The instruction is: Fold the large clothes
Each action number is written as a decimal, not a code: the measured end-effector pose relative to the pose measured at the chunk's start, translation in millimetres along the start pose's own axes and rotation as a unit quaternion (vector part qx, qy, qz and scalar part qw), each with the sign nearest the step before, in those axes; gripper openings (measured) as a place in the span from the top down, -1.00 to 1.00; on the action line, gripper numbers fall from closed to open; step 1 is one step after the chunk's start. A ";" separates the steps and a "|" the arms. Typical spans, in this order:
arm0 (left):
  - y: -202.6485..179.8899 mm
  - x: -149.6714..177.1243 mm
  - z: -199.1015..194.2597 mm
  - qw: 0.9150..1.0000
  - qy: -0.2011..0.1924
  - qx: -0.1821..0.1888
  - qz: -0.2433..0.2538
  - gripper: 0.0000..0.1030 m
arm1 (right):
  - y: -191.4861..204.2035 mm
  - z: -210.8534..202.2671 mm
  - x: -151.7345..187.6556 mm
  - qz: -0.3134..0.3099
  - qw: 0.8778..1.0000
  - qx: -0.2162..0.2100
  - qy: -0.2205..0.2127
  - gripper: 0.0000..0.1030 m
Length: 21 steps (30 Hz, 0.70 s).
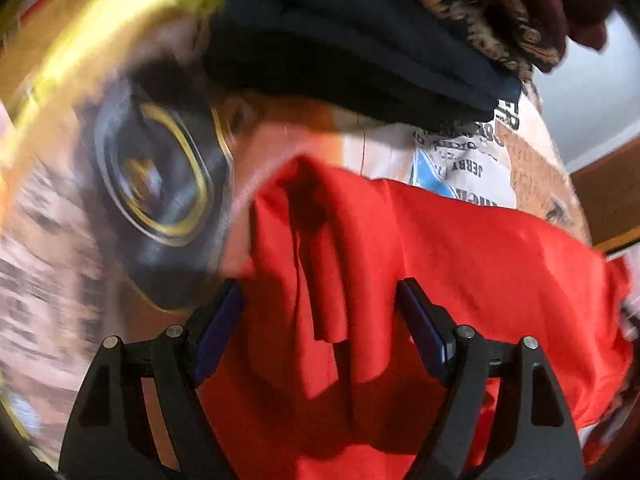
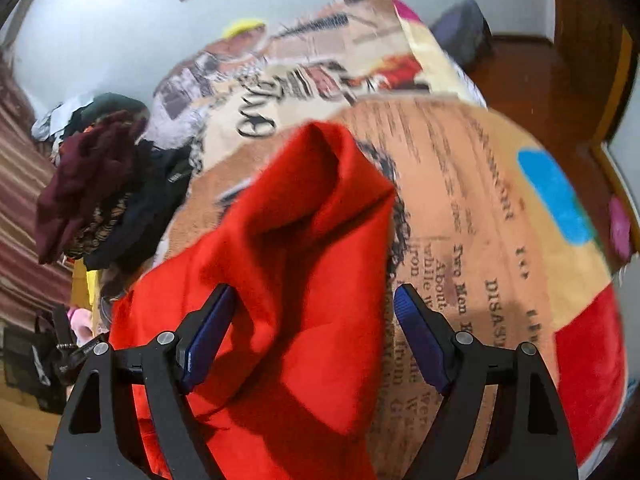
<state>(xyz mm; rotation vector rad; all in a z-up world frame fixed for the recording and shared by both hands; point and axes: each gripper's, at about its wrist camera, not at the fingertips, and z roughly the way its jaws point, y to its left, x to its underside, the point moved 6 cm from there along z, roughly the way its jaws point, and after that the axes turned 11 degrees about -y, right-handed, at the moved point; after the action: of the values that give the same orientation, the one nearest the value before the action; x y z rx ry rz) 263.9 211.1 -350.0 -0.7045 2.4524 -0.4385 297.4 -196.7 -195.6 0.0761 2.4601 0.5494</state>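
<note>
A large red garment (image 1: 460,248) lies bunched on a printed blanket (image 1: 532,172) on a bed. In the left wrist view my left gripper (image 1: 320,292) is open, its blue pads (image 1: 218,332) on either side of a hanging fold of the red cloth. In the right wrist view the red garment (image 2: 288,240) rises in a crumpled peak, and my right gripper (image 2: 314,294) is open with its blue pads (image 2: 418,340) on either side of it. Neither gripper pinches the cloth. The left wrist view is blurred on its left side.
A pile of dark clothes, navy (image 1: 340,40) and maroon (image 2: 80,176), sits on the bed beside the red garment. The printed blanket (image 2: 480,200) covers the bed. A white wall (image 2: 100,40) and wooden floor (image 2: 520,56) lie beyond. A striped fabric (image 2: 20,200) is at far left.
</note>
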 end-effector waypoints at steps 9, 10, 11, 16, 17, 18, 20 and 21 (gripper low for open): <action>-15.6 5.2 4.3 0.997 0.007 0.066 -0.039 -0.13 | 17.3 12.8 1.4 -0.004 1.000 -0.026 -0.001 -0.54; -16.6 5.1 2.4 0.997 0.008 0.066 -0.041 0.02 | 17.3 13.8 0.9 -0.002 1.000 -0.026 -0.004 -0.51; -16.3 3.9 0.5 0.997 0.007 0.066 -0.044 0.34 | 18.0 13.4 0.7 -0.001 1.000 -0.029 -0.007 -0.32; -33.5 -4.4 -20.6 1.000 -0.023 0.020 0.004 0.65 | 23.5 8.3 0.5 0.006 0.998 -0.068 -0.006 0.55; -45.0 -7.7 -29.8 0.999 -0.038 0.008 0.028 0.66 | 25.0 5.1 -1.1 -0.001 0.998 -0.067 -0.011 0.59; -56.2 -10.8 -38.1 0.997 -0.053 0.008 0.047 0.67 | 27.8 2.3 -2.7 -0.012 0.997 -0.071 -0.010 0.61; -84.8 -18.2 -59.4 0.993 -0.083 0.016 0.081 0.68 | 30.9 -9.2 -10.7 -0.024 0.997 -0.073 -0.024 0.66; -97.7 -22.0 -69.2 0.991 -0.095 0.022 0.093 0.69 | 30.6 -15.6 -15.9 -0.023 0.996 -0.077 -0.033 0.71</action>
<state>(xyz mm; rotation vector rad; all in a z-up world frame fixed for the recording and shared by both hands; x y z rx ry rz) 277.2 155.1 -242.7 -0.4695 2.2951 -0.3355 299.1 -177.5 -163.1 -0.0243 2.3411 0.7034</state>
